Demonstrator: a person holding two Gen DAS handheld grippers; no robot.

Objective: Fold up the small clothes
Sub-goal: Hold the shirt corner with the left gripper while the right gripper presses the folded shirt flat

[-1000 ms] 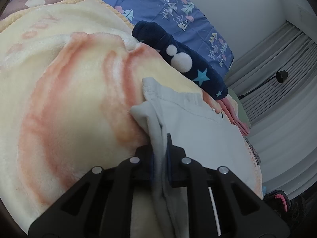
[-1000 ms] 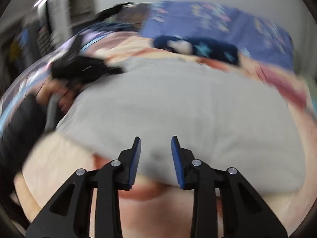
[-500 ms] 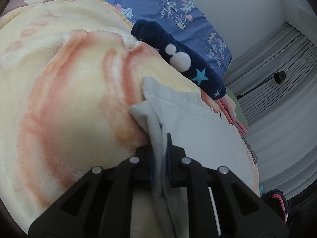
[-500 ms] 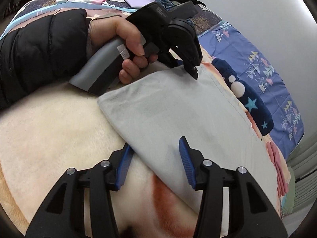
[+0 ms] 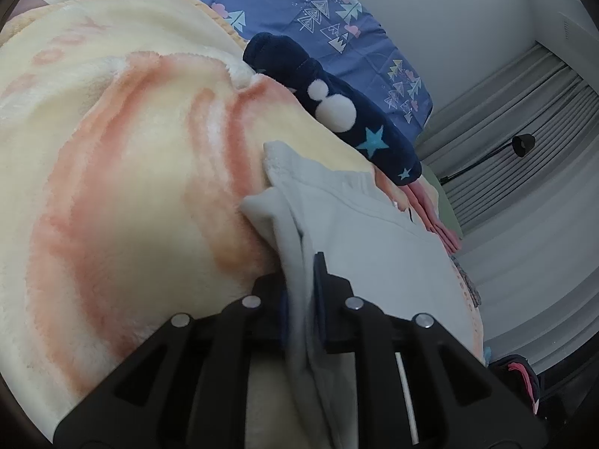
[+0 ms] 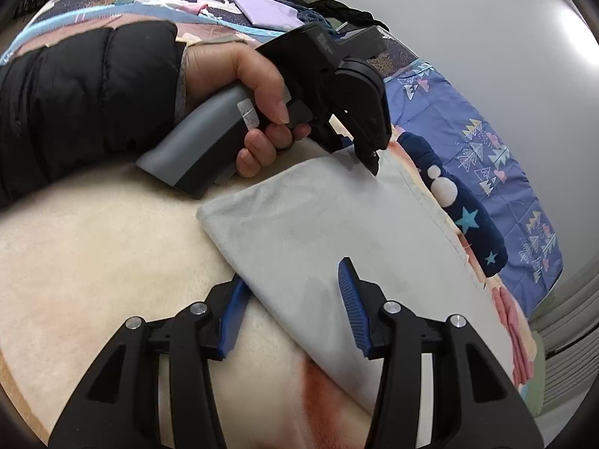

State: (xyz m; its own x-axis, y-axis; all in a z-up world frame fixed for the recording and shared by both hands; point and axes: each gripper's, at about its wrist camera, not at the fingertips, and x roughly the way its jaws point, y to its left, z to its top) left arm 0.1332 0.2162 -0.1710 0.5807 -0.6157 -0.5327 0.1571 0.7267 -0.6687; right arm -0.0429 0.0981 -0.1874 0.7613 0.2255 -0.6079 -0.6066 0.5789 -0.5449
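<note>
Left hand-held gripper (image 5: 302,292) pinches the grey garment's (image 6: 337,224) edge (right hand-held gripper (image 6: 294,301) gapes astride it).

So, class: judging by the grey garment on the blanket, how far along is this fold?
Done: the grey garment lies flat, apparently already doubled. In hand: the left gripper pinches its far corner, while the open right gripper straddles the near edge without gripping. Left: closing on that edge, folding over, then the navy star-print item.

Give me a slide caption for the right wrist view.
Open right gripper straddles the pale grey garment's near edge on a cream fleece blanket; left gripper pinches its far corner.
</note>
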